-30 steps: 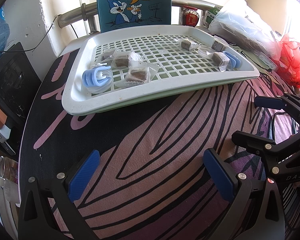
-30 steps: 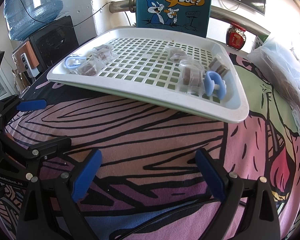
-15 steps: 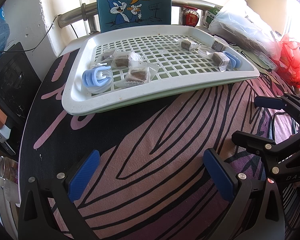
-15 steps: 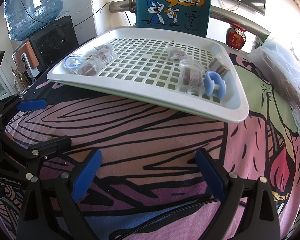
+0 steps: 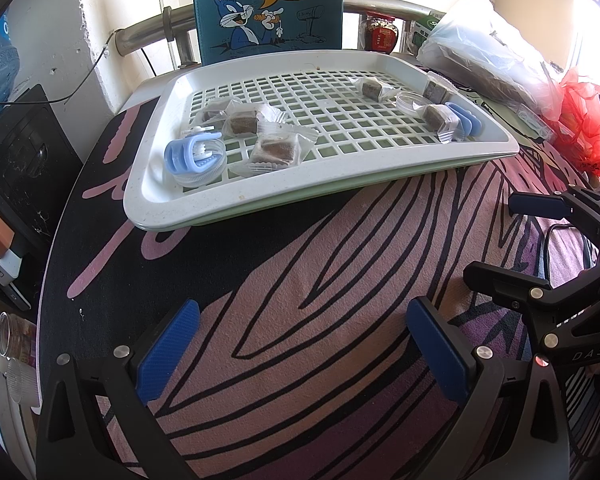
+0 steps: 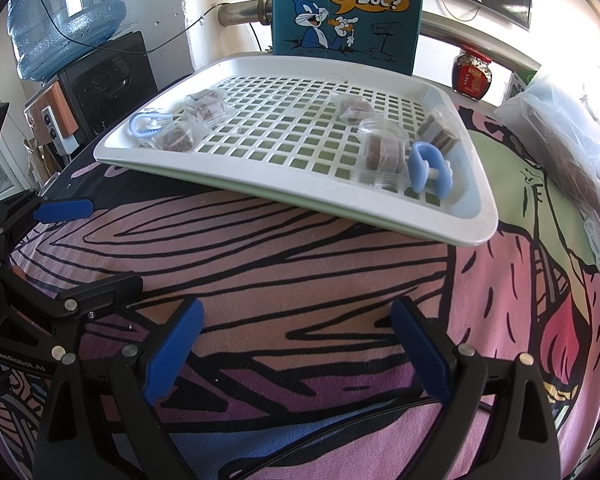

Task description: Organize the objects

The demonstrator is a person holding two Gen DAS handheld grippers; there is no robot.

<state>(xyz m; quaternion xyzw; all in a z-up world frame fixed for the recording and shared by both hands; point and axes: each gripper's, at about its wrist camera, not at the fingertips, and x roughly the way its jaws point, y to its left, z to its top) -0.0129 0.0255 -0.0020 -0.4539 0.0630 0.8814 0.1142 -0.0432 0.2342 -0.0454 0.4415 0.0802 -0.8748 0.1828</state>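
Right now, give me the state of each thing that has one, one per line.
Left gripper: jaws open, empty, over the cloth.
Right gripper: jaws open, empty.
Tray: holds wrapped snacks and clips in two groups.
Blue clip: lying on the tray.
Red-lidded jar: closed, upright.

The left hand-held gripper is seen from its own camera with both blue-padded fingers spread wide apart at the lower edge of the view, nothing held between them. The right hand-held gripper is likewise held with its fingers spread wide and empty. In the left view, the right hand-held gripper is seen at 3 o'clock, pointed toward 9 o'clock. In the right view, the left hand-held gripper is seen at 9 o'clock, pointed toward 3 o'clock.
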